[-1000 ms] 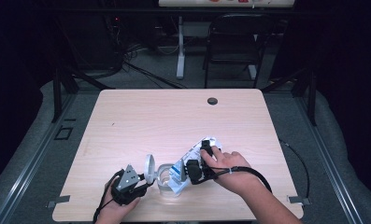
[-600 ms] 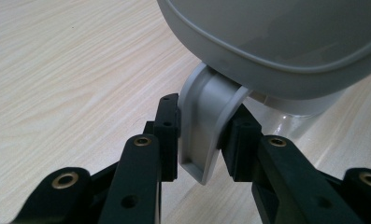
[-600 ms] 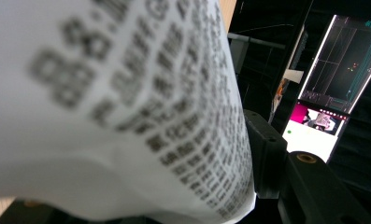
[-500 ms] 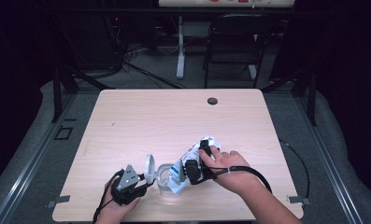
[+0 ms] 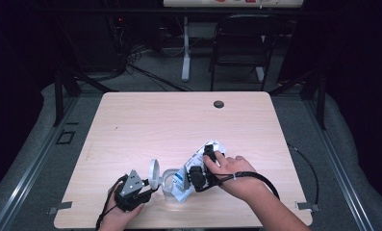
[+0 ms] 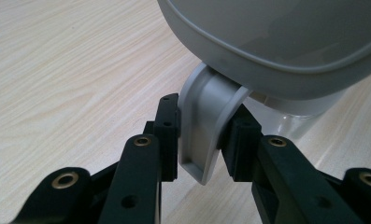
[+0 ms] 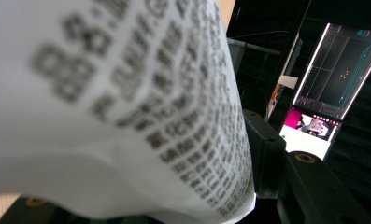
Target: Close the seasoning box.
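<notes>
A clear jar [image 5: 169,186] stands near the table's front edge, and its round grey lid [image 5: 153,174] is flipped up on the jar's left side. My left gripper [image 5: 149,185] is shut on the grey strap [image 6: 203,126] below the lid [image 6: 276,42], with a pad on each side of it. A white printed bag [image 5: 197,161] leans with its lower end over the jar's mouth. My right gripper [image 5: 192,176] is shut on that bag. In the right gripper view the bag [image 7: 117,107] covers one jaw, and the other finger [image 7: 265,149] presses on its edge.
The wooden table [image 5: 179,120] has a dark round hole [image 5: 219,104] near its far edge. A chair [image 5: 236,48] and a desk leg [image 5: 185,53] stand beyond the table. Cables trail from both grippers toward the front edge.
</notes>
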Demonstrator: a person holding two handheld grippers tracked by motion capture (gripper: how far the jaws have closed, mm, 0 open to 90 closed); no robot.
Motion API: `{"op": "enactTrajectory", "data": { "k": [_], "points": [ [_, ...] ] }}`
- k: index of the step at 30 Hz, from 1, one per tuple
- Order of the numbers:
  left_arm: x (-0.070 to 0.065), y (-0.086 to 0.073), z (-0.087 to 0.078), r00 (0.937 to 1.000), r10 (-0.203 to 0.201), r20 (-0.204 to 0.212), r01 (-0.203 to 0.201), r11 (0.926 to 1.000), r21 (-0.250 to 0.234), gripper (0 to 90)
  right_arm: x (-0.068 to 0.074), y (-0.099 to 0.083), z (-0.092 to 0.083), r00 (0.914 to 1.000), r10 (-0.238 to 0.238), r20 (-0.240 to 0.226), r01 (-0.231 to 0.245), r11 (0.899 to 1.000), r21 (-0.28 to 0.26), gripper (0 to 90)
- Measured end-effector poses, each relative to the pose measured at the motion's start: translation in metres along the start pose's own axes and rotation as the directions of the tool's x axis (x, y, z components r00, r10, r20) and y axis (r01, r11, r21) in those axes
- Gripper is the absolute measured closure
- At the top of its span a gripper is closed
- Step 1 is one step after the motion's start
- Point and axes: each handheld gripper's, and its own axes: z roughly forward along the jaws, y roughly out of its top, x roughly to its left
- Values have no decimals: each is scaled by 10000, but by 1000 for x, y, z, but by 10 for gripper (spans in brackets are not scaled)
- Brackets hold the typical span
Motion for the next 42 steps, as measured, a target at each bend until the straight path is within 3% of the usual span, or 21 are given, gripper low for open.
{"op": "enactTrajectory", "data": {
  "k": [42],
  "points": [
    [0, 0, 0, 10000, 11, -5, -11, 10000, -17, 705, -1, 3, -1, 9996, -223, 149, 224, 9997, -58, 606]
  ]
}}
